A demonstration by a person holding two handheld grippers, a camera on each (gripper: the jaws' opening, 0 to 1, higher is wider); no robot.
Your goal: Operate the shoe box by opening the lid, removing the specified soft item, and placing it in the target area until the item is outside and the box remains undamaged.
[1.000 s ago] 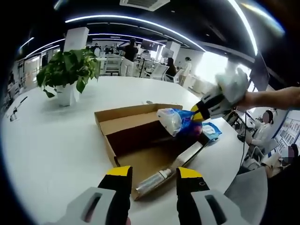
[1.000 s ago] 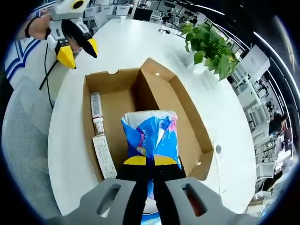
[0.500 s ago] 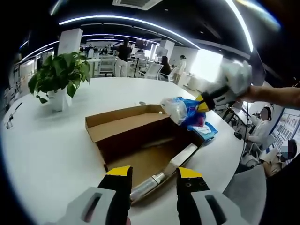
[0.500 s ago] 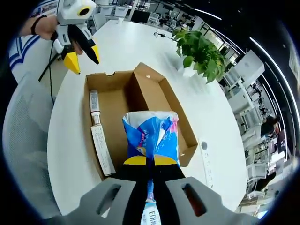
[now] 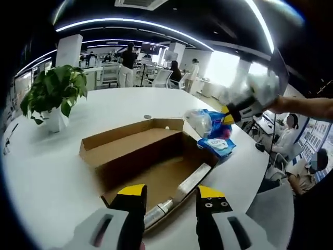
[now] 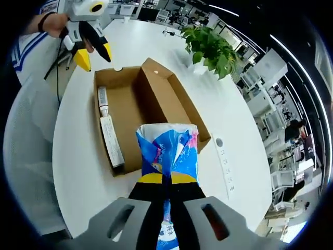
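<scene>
The brown cardboard shoe box lies open on the white table, its lid folded back flat beside it. In the right gripper view the same box lies under and ahead of my jaws. My right gripper is shut on a soft blue-and-white packet, held in the air past the box's near edge. In the left gripper view that gripper carries the packet just right of the box. My left gripper is open and empty at the box's near end, and appears as the left gripper beyond the box.
A silver tube and a long white carton lie in the box. A second blue packet rests on the table to its right. A potted plant stands at the far left. A seated person is beyond the table's edge.
The right gripper has carried the blue packet up and away from over the box toward its outer side. The left gripper stays open at the box's end; both views have shifted.
</scene>
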